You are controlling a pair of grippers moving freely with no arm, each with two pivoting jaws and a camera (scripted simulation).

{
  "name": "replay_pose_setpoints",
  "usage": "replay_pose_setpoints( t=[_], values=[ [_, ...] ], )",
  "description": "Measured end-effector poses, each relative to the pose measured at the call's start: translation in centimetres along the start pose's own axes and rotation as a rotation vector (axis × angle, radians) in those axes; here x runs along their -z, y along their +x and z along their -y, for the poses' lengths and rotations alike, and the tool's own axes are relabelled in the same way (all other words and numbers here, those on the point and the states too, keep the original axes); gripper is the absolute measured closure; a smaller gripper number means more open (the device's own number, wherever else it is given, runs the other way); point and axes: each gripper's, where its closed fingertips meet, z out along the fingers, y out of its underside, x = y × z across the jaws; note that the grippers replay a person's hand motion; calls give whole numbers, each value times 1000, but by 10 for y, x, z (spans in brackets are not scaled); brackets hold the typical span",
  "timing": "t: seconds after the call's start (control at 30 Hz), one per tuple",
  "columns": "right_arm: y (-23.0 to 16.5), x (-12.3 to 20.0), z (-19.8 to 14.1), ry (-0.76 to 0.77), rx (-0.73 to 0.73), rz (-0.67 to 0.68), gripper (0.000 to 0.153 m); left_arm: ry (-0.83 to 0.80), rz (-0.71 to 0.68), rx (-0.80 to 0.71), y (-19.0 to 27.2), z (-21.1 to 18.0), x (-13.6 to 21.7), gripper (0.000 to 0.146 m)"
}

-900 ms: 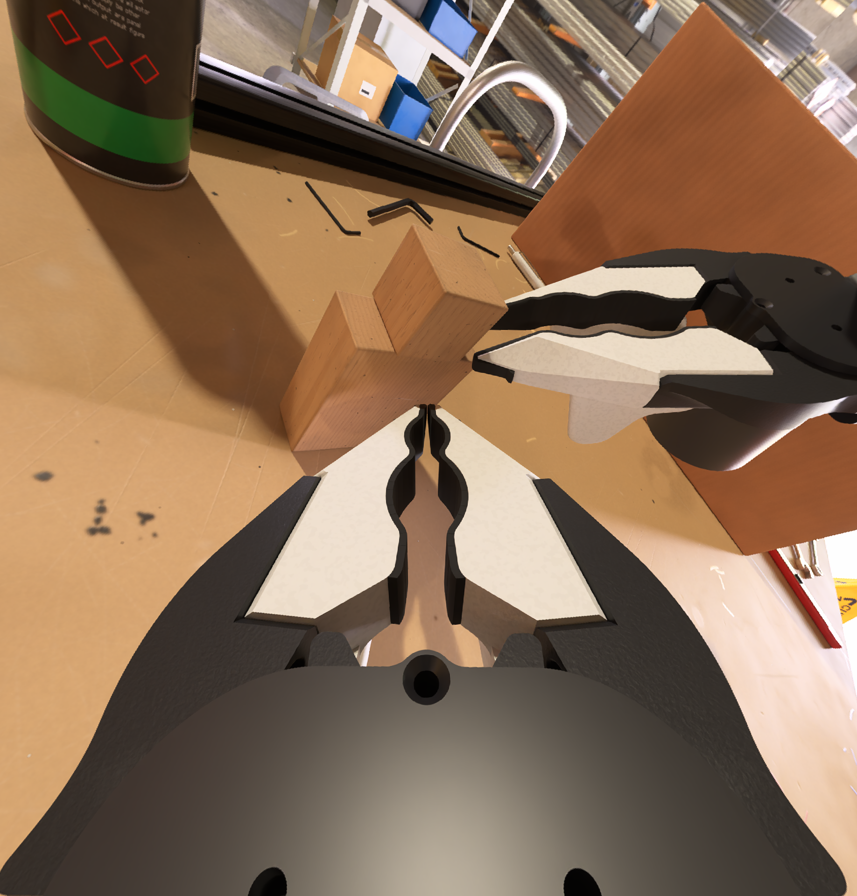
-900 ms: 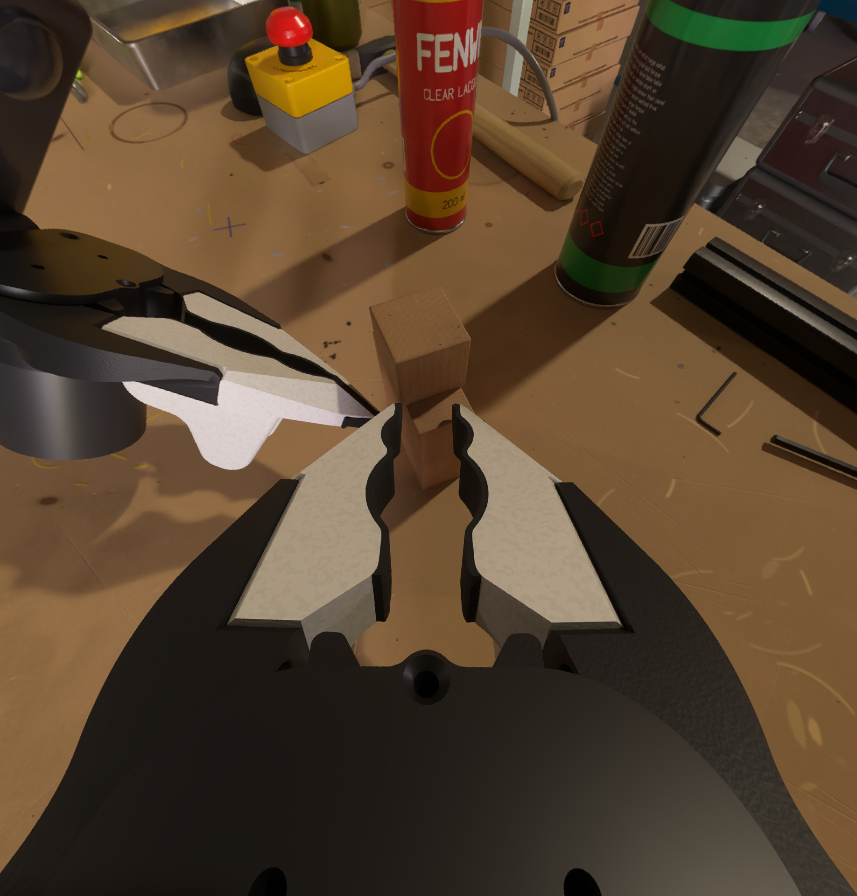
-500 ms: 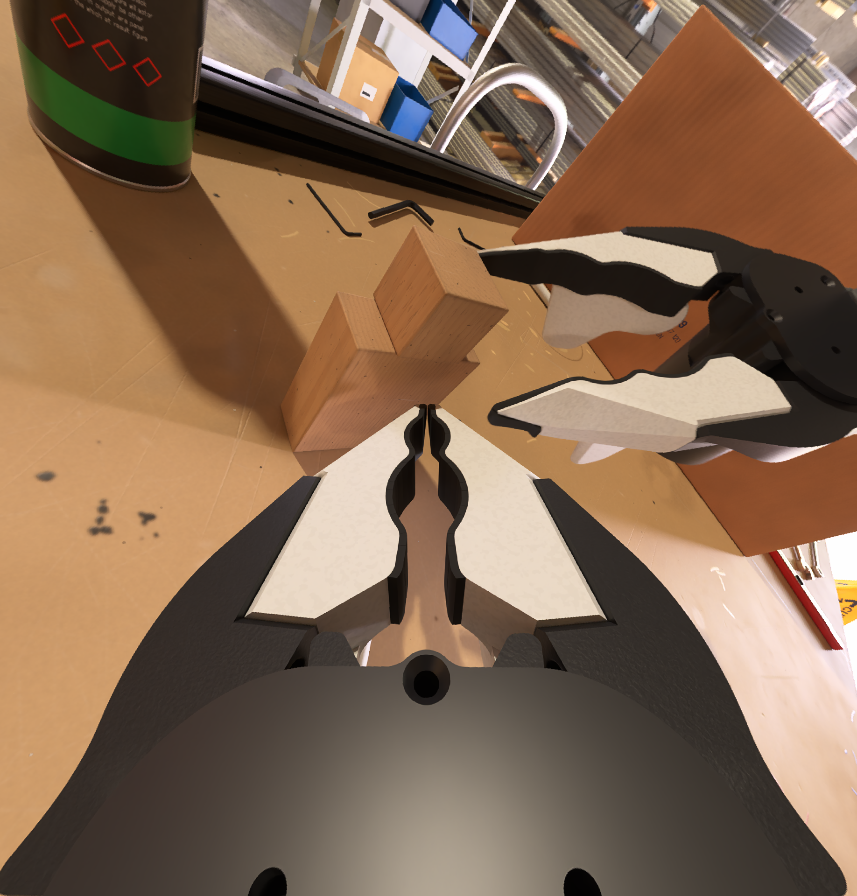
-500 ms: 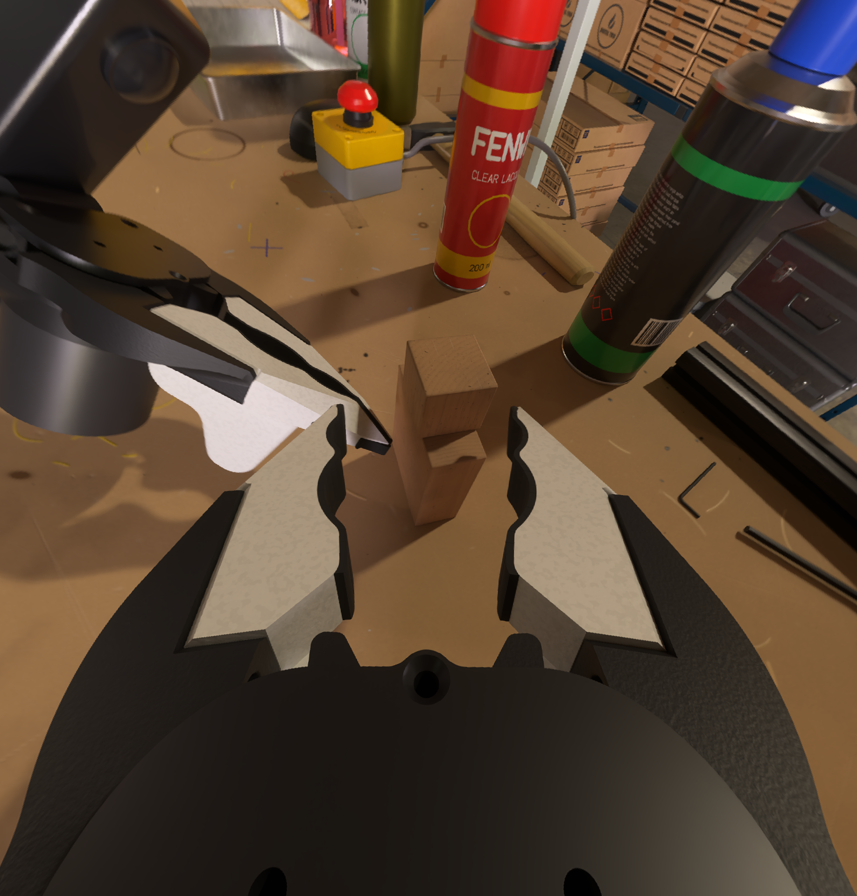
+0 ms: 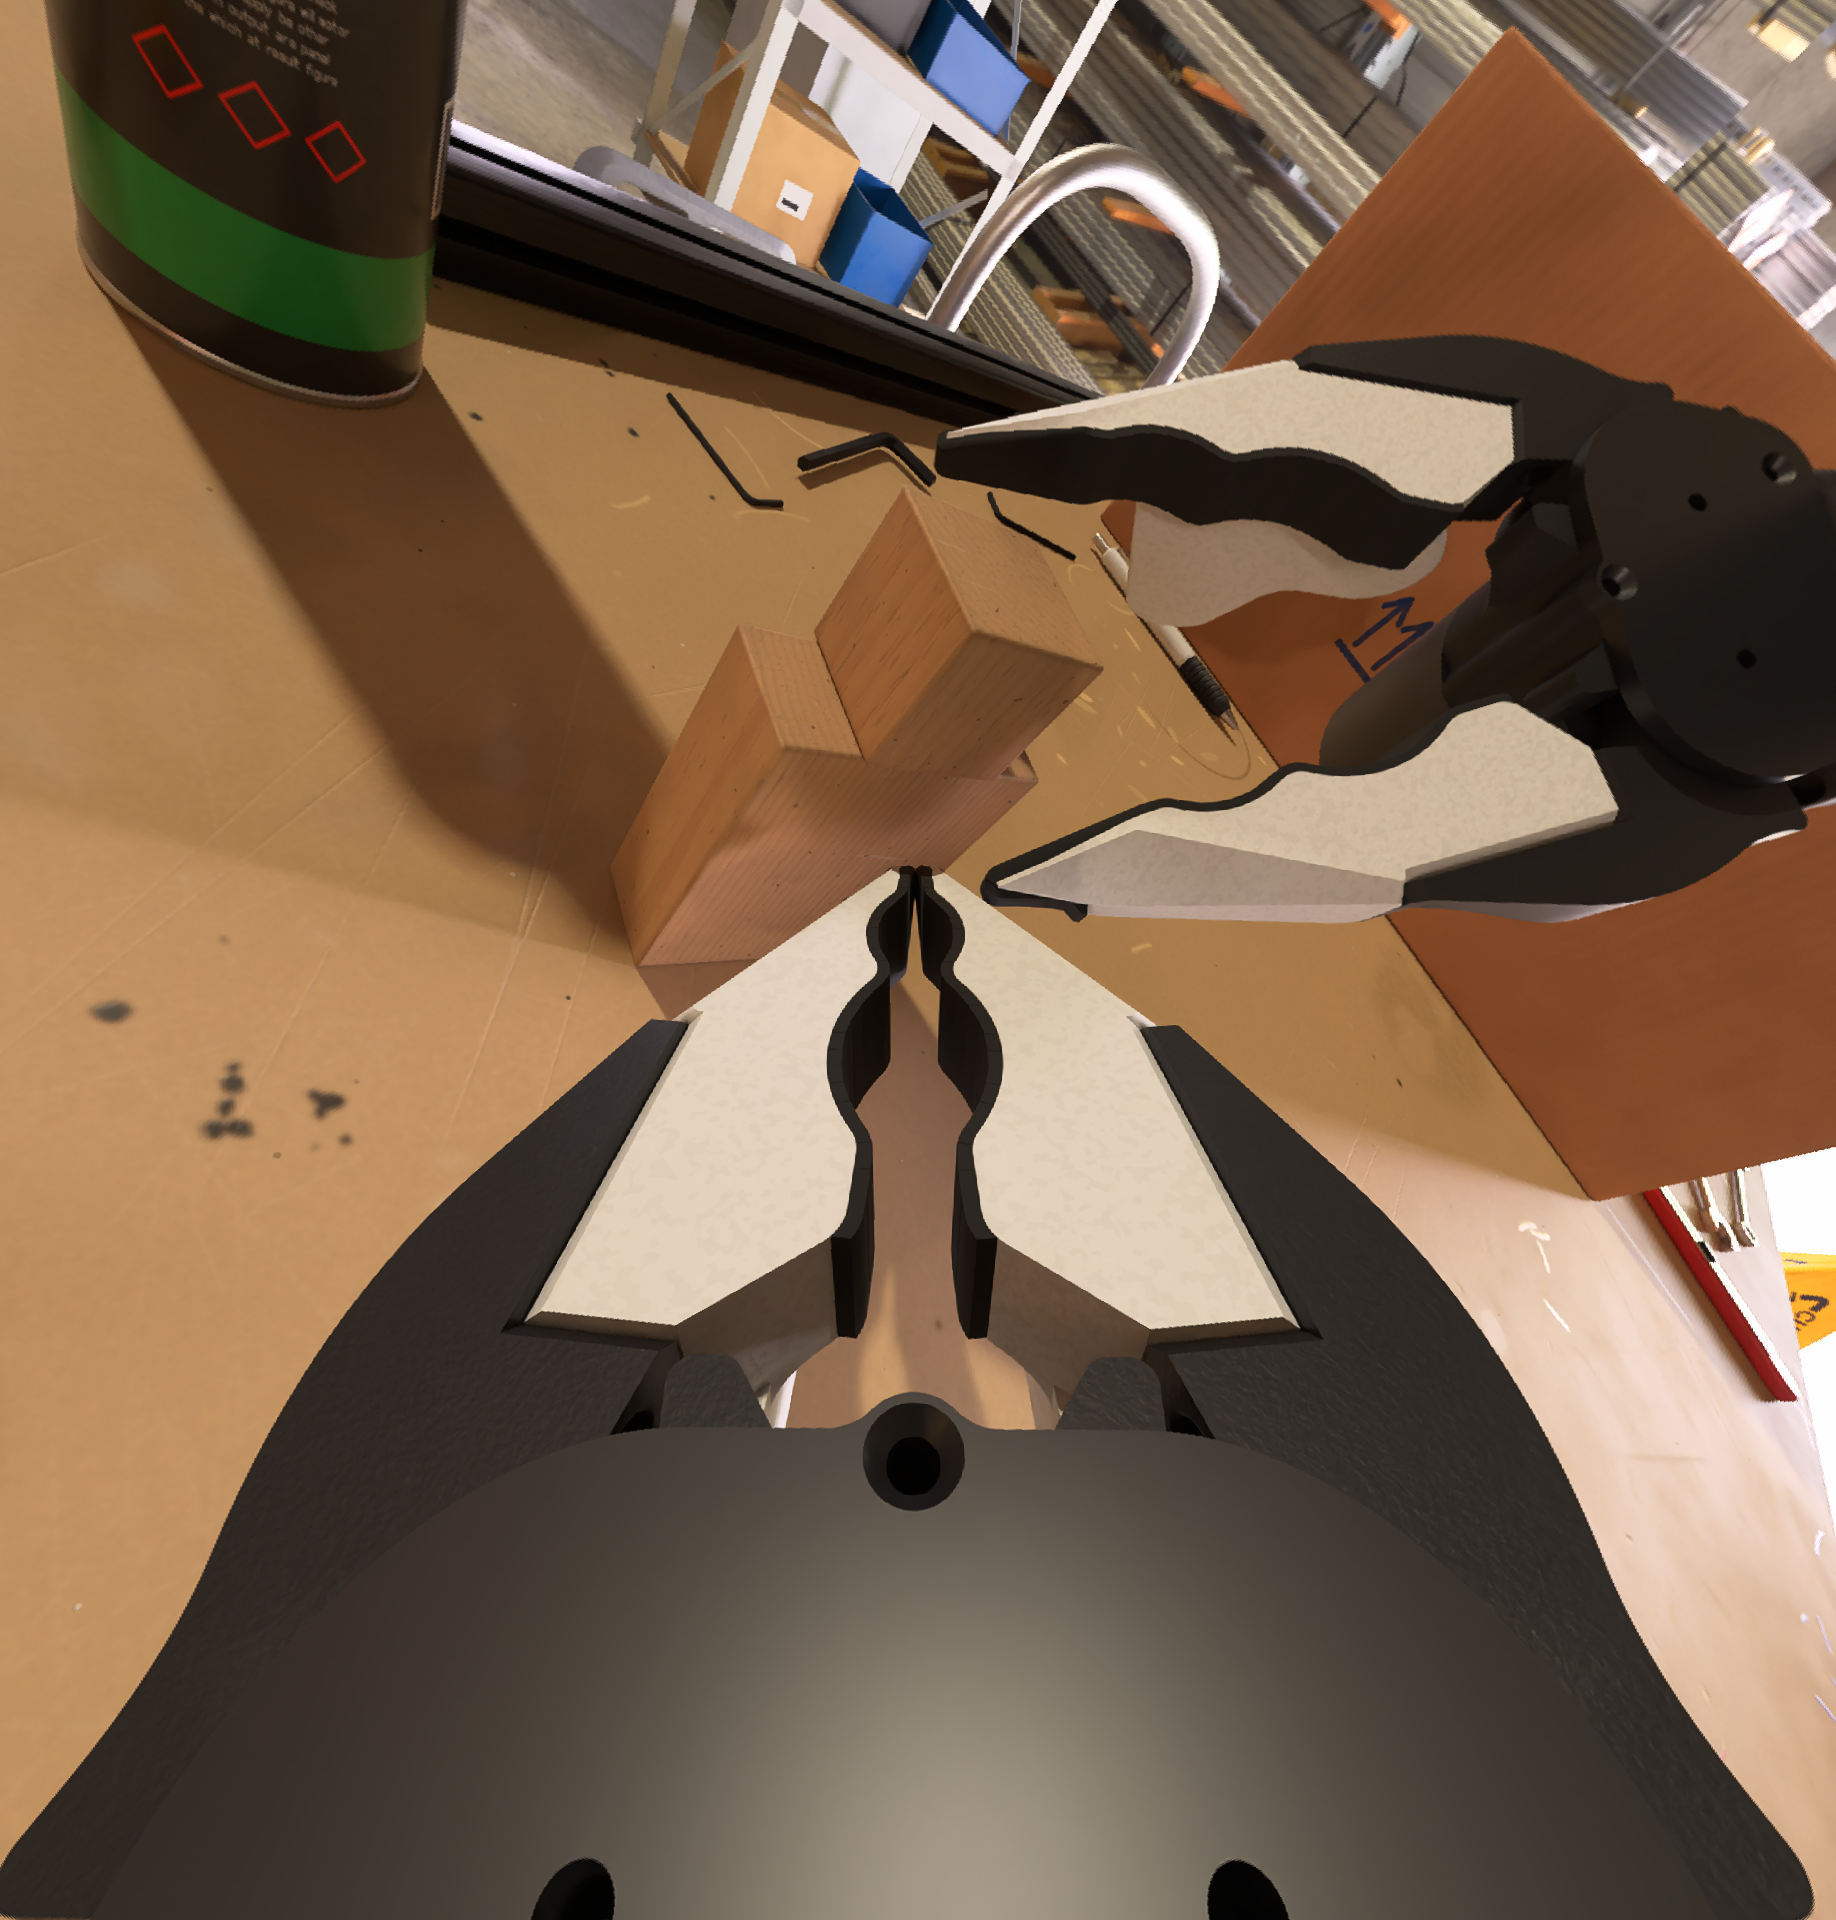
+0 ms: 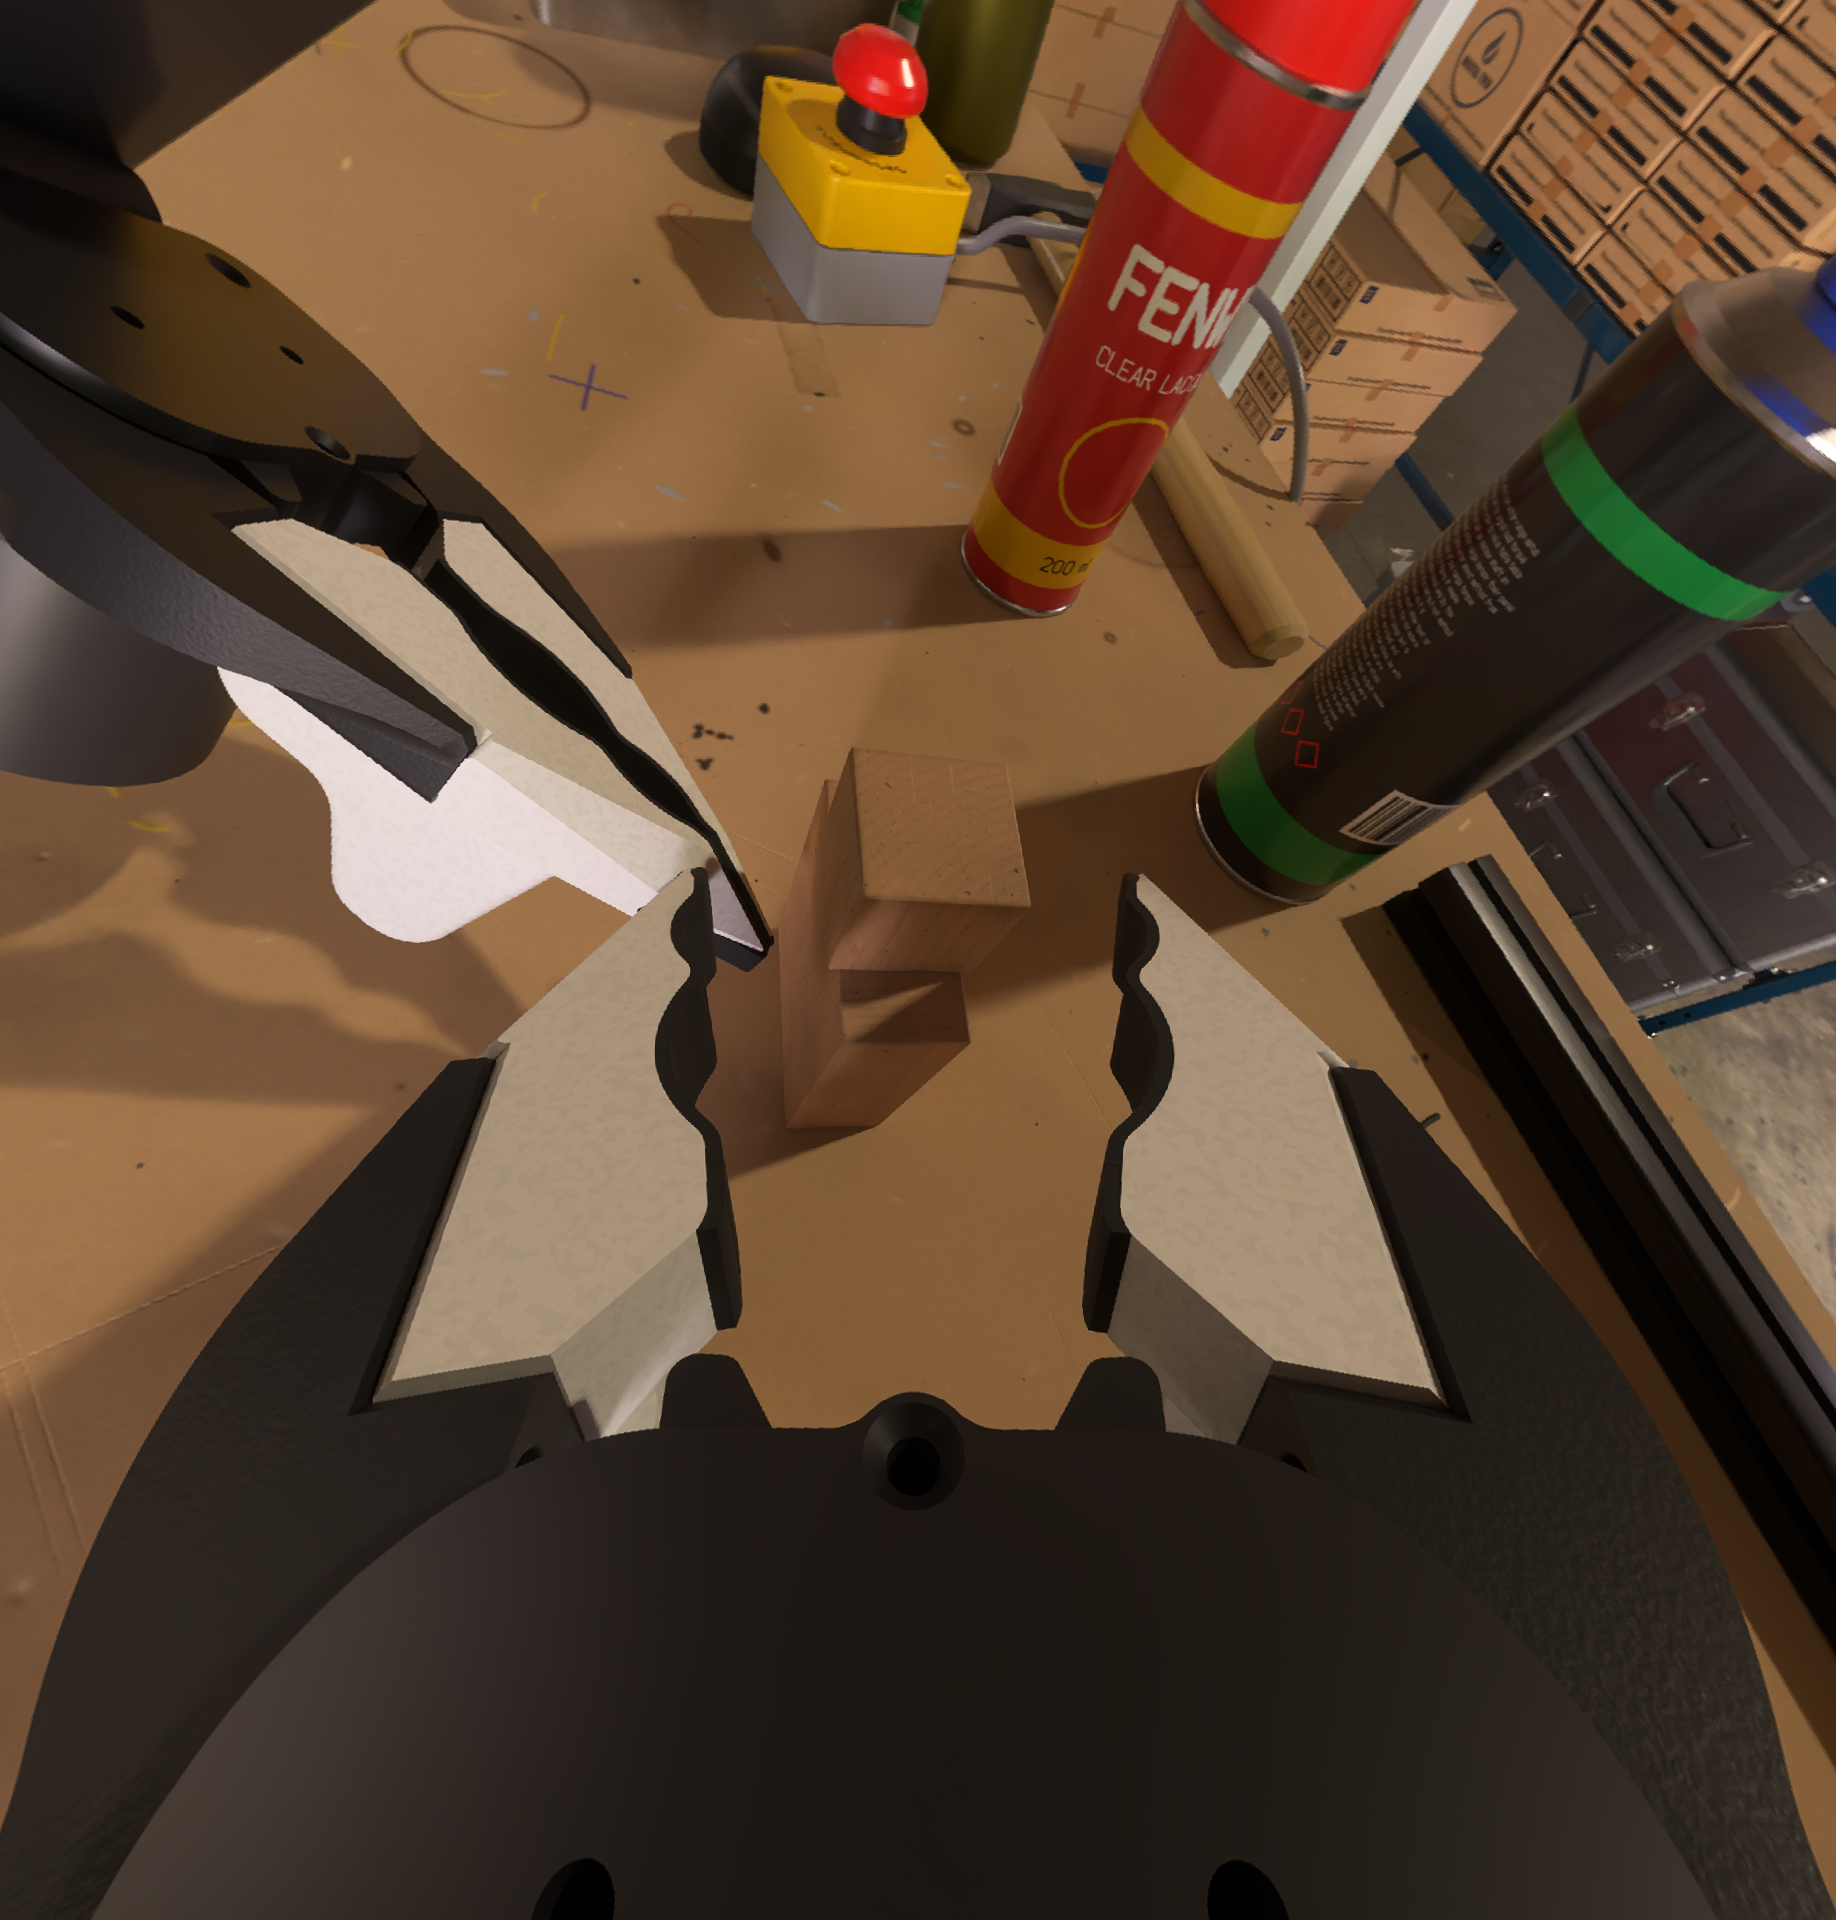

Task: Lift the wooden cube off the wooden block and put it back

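Note:
A wooden cube [image 5: 945,634] rests on a longer wooden block [image 5: 779,842] and overhangs one end; both also show in the right wrist view, the cube [image 6: 935,821] above the block [image 6: 852,1070]. My left gripper [image 5: 914,878] is shut and empty, its tips right at the block's side; I cannot tell if they touch. It shows in the right wrist view [image 6: 748,935] to the left of the block. My right gripper [image 6: 914,883] is wide open and empty, a little back from the stack, its fingers level with either side. It shows in the left wrist view [image 5: 964,670].
A black spray can with a green band [image 6: 1516,644] and a red spray can [image 6: 1132,343] stand beyond the block. Farther off are a yellow button box [image 6: 852,208] and a dowel [image 6: 1226,561]. Hex keys [image 5: 862,452], a black rail [image 6: 1620,1143] and a brown board [image 5: 1516,208] lie nearby.
My right gripper has opened wide and drawn back and up from the end of the block. The left gripper, the cube and the block have not moved.

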Motion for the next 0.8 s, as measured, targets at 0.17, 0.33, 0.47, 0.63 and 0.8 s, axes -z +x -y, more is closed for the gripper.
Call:
replay_pose_setpoints(
  t=[0.17, 0.33, 0.47, 0.63, 0.8],
  values=[
    [-2, -4, 1, -17, 6, 75, 84, 4, 4, -2, 0, 0, 1, 146],
    [-2, -9, 0, -22, -70, 180, 103, 16, 10, 8, -2, 1, 4, 146],
    [-1, -9, 2, -9, -123, 208, 118, 19, 6, 18, -3, 2, 4, 146],
    [-3, -5, 3, -13, -175, 249, 118, 19, 8, 27, -4, 2, 4, 146],
    [-3, 5, 10, 17, -243, 312, 118, 27, 7, 48, -6, 3, 5, 146]
  ],
)
